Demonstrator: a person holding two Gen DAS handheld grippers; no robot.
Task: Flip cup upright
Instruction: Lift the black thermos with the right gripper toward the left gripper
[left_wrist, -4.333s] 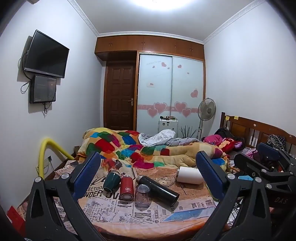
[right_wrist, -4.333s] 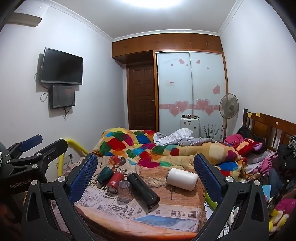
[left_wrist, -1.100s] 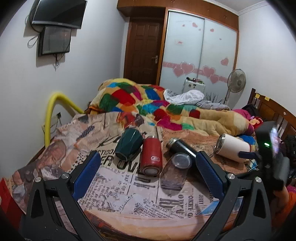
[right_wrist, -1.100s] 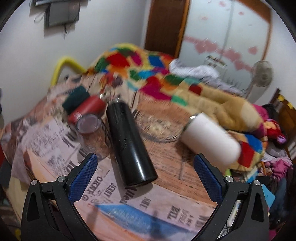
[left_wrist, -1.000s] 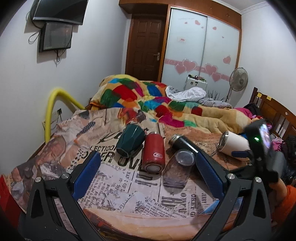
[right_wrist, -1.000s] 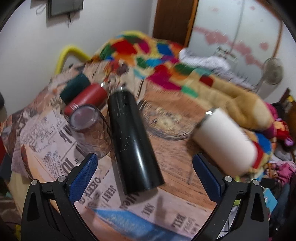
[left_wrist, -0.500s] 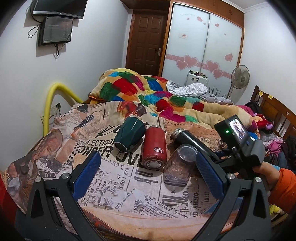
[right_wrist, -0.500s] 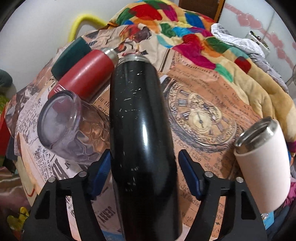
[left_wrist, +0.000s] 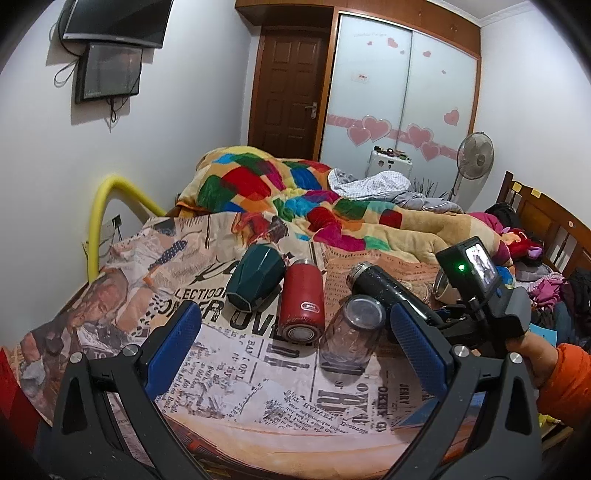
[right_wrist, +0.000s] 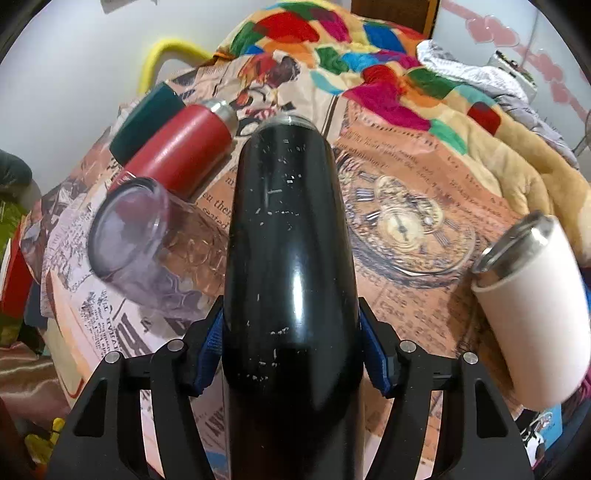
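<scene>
A black flask (right_wrist: 291, 280) lies on its side on the newspaper-print cloth (right_wrist: 406, 295), mouth pointing away. My right gripper (right_wrist: 291, 354) is shut on the black flask near its base, blue pads pressed on both sides. The flask also shows in the left wrist view (left_wrist: 388, 295), with my right gripper's body behind it. A clear glass cup (left_wrist: 351, 336), a red flask (left_wrist: 301, 306) and a dark green cup (left_wrist: 255, 282) lie on their sides to the left. My left gripper (left_wrist: 295, 350) is open and empty, held back above the near edge.
A white tumbler (right_wrist: 532, 314) lies on its side to the right of the black flask. A colourful quilt (left_wrist: 295, 195) is heaped behind the cups. A yellow rail (left_wrist: 107, 206) stands at the left and a wooden headboard (left_wrist: 546, 221) at the right.
My right gripper has moved in over the black flask and closed its pads on it. My left gripper has stayed open and has drifted only slightly.
</scene>
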